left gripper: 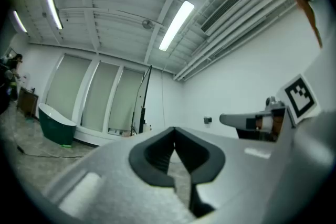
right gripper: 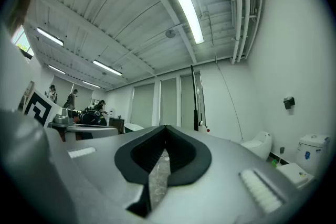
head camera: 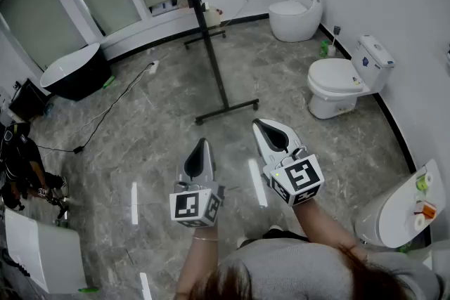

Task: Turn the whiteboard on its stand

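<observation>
The whiteboard stand (head camera: 213,60) is a black post on T-shaped feet, out on the grey marble floor ahead of me. Its top runs out of the head view, so the board itself is hidden. The stand also shows as a thin dark upright, far off, in the left gripper view (left gripper: 144,99) and in the right gripper view (right gripper: 195,97). My left gripper (head camera: 202,145) is held low in front of me, shut and empty (left gripper: 174,129). Beside it, my right gripper (head camera: 259,124) points toward the stand's near foot, also shut with nothing in it (right gripper: 165,127). Both are well short of the stand.
A white toilet (head camera: 344,81) and a second round toilet (head camera: 295,14) stand by the right wall. A dark bathtub (head camera: 74,70) sits at the left, with a black cable (head camera: 112,105) trailing over the floor. A person (head camera: 21,165) crouches at the far left. A white basin (head camera: 404,207) is near right.
</observation>
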Action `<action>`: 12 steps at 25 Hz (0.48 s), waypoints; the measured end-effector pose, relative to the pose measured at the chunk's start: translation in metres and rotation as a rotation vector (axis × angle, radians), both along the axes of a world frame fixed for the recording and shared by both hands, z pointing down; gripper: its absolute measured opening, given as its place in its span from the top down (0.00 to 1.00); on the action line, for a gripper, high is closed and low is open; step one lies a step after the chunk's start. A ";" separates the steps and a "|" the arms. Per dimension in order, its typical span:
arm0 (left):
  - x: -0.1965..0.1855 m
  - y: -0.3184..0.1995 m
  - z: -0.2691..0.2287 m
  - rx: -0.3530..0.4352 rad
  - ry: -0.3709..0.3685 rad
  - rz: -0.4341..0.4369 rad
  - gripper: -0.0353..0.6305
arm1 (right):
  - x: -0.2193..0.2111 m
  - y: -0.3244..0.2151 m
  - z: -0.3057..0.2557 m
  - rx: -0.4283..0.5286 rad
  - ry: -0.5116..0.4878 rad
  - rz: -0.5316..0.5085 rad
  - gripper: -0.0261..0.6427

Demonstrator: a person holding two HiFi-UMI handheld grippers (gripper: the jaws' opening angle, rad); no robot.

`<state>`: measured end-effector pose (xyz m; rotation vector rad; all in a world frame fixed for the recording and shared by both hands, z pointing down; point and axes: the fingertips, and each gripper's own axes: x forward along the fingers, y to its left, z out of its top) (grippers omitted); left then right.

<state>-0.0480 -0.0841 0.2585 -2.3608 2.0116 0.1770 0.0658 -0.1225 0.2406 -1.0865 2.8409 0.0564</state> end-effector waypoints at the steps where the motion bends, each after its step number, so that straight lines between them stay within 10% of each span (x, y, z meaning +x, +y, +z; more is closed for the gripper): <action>1: 0.000 -0.001 -0.001 0.002 -0.001 -0.001 0.95 | 0.000 -0.001 0.000 0.001 0.003 0.001 0.96; 12: 0.004 -0.004 0.005 -0.007 -0.001 -0.001 0.95 | -0.001 -0.004 0.001 0.006 0.009 -0.012 0.96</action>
